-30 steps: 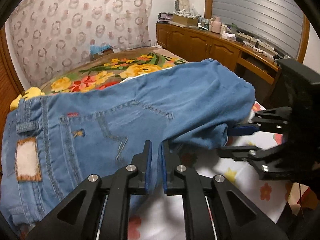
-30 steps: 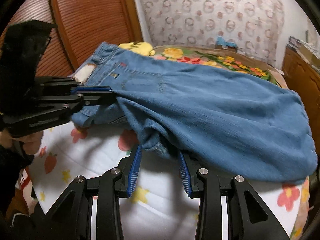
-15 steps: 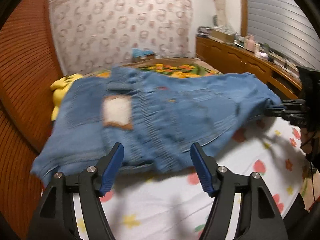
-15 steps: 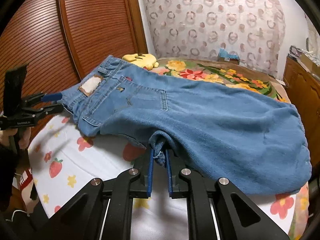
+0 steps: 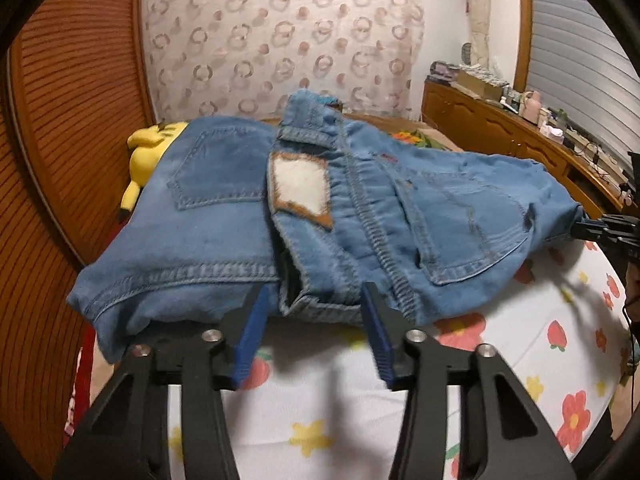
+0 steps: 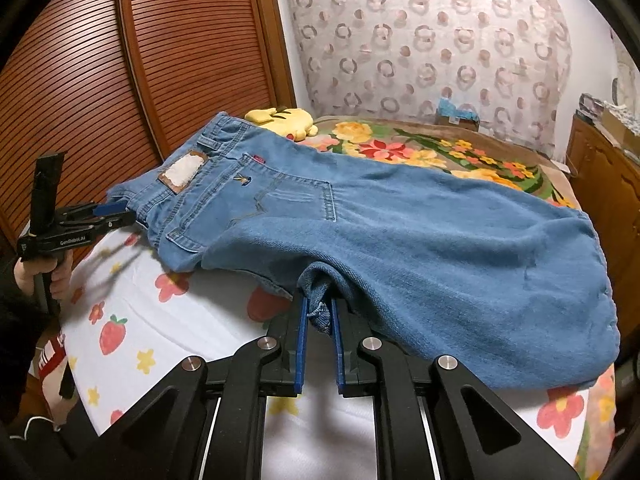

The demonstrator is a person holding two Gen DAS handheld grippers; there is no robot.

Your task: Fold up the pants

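Left wrist view: the jeans (image 5: 360,216) lie on the bed (image 5: 360,412), doubled leg over leg, back pockets and the worn waist patch (image 5: 300,186) up. The left gripper (image 5: 312,320) has just been closing, jaws straddling the near waistband edge but not yet pressing it. The right gripper (image 6: 319,316) is clenched on a bunched fold of denim at the near edge. I judge the lengthwise fold done; the crosswise folds remain. The patch is blank. The left gripper's body reads roughly "GenRobot.AI" in the right wrist view. A yellow plush (image 6: 286,120) lies beyond.
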